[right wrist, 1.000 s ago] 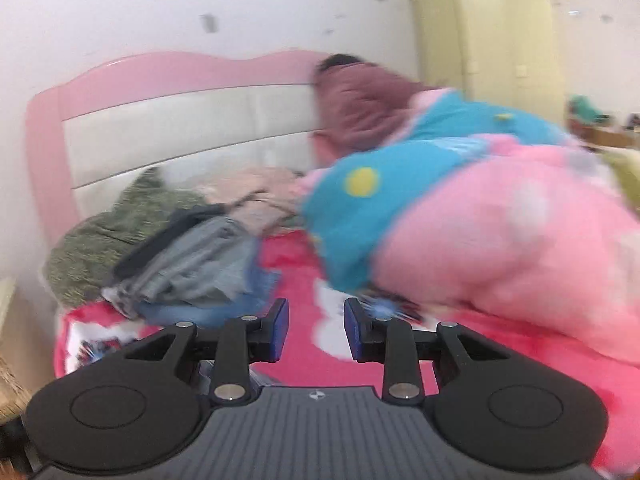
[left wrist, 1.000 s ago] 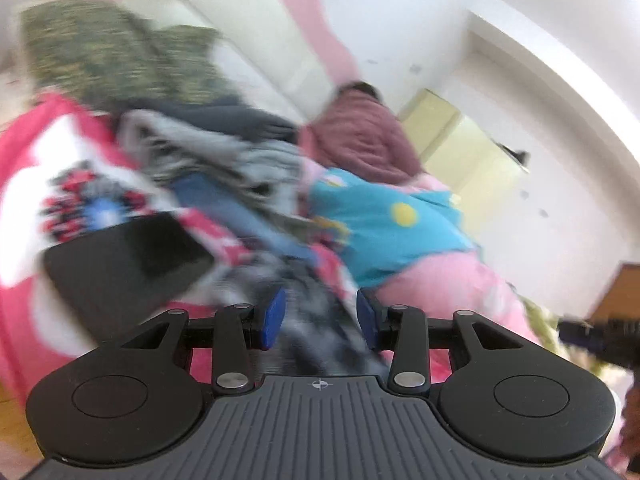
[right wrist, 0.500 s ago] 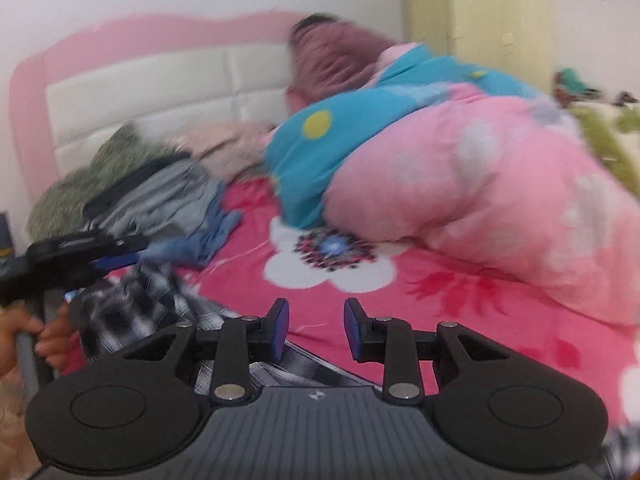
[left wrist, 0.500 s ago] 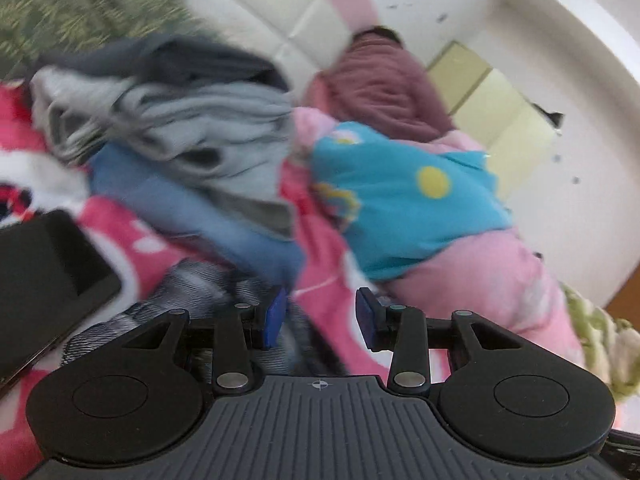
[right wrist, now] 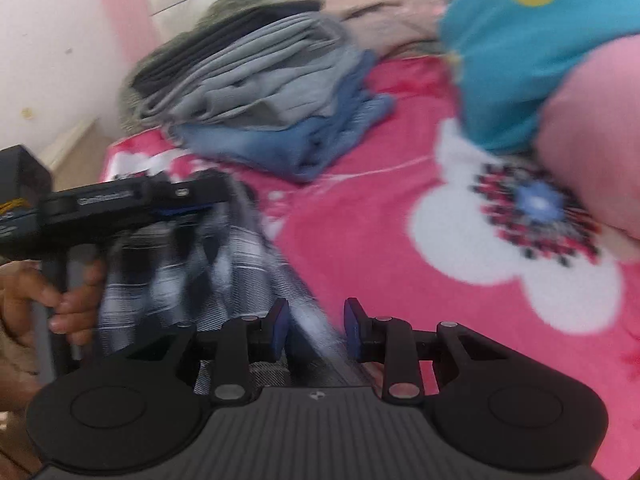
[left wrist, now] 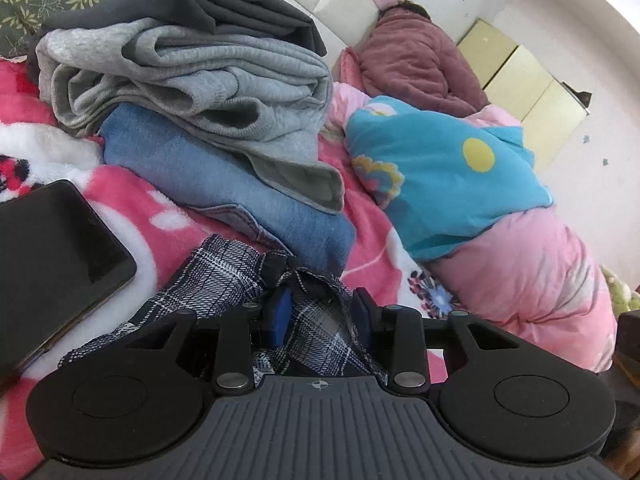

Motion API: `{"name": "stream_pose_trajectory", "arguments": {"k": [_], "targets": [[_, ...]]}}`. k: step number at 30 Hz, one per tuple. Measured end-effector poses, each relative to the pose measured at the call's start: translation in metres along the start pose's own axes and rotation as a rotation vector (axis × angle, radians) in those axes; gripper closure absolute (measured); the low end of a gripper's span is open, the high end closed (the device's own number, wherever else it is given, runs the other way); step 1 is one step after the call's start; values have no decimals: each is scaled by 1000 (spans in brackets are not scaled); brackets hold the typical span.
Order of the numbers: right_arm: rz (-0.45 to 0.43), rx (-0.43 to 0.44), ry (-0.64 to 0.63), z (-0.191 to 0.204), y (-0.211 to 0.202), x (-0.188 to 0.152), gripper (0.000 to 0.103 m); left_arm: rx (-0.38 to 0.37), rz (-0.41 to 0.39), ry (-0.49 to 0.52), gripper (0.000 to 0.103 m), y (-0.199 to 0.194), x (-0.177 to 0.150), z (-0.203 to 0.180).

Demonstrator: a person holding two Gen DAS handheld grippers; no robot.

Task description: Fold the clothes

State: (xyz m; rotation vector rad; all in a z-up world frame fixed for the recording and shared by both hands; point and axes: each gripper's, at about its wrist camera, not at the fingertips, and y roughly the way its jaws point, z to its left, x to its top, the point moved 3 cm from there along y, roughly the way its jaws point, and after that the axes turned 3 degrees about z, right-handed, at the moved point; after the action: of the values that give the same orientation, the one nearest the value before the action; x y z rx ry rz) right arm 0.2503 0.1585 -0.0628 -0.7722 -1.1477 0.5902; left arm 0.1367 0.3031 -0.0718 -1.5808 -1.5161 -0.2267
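Both grippers, left gripper (left wrist: 320,314) (jaws just closing) and right gripper (right wrist: 314,326), stand part-open around the plaid garment (left wrist: 224,280), unclamped; close squarely before lifting.

Motion blur smears the right wrist view, so the plaid garment (right wrist: 180,276) loses detail; the dark tablet (left wrist: 56,264) is cut off at the left edge.

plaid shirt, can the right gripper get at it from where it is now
Probably yes. The plaid shirt already lies under and between the right gripper's parted fingers, with nothing on top of it there. The left gripper works the shirt's far end, apart from the right one, so it should not block it.
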Motion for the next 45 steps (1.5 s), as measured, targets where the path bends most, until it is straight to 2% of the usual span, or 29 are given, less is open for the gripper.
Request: {"name": "stream_pose_trajectory", "arguments": {"k": [3, 6, 10, 14, 17, 18, 19, 20, 24, 26, 28, 30, 31, 37, 40, 41, 43, 45], "targets": [[30, -17, -57, 9, 10, 0, 76, 12, 0, 15, 69, 4, -1, -1], [29, -90, -111, 20, 15, -2, 95, 20, 1, 23, 69, 4, -2, -2], [-100, -278, -185, 30, -3, 3, 96, 27, 2, 40, 69, 4, -3, -3], [-99, -378, -150, 22, 20, -3, 96, 36, 1, 59, 69, 5, -5, -5], [-123, -404, -56, 12, 30, -6, 93, 38, 2, 59, 69, 4, -5, -5], [-131, -404, -27, 9, 27, -4, 88, 38, 2, 59, 69, 4, -5, -5], [-134, -396, 20, 5, 23, -3, 76, 38, 1, 59, 69, 4, -5, -5], [-136, -386, 68, 0, 18, -2, 72, 38, 1, 60, 69, 4, -4, -6], [-191, -213, 326, -36, -25, 0, 56, 37, 1, 59, 69, 4, -4, -5], [-263, -181, 430, -52, -60, -3, 53, 36, 2, 59, 69, 4, -4, -5], [-325, -207, 489, -63, -94, -10, 51, 36, 3, 59, 69, 4, -4, -5], [-326, -273, 474, -63, -117, -23, 51, 34, 4, 53, 69, 4, -4, -4], [-298, -298, 449, -60, -122, -33, 51, 33, 4, 50, 69, 4, -4, -4], [-71, -426, 269, -38, -105, -97, 53, 43, -3, 50, 69, 5, -5, -5], [7, -427, 257, -41, -87, -117, 61, 52, -8, 57, 69, 6, -6, -6], [6, -436, 248, -40, -86, -118, 62, 54, -9, 59, 69, 6, -6, -7], [-3, -457, 227, -38, -84, -120, 101, 57, -12, 62, 69, 6, -6, -7], [-41, -516, 183, -32, -92, -111, 101, 57, -12, 62, 69, 6, -6, -7]]}}
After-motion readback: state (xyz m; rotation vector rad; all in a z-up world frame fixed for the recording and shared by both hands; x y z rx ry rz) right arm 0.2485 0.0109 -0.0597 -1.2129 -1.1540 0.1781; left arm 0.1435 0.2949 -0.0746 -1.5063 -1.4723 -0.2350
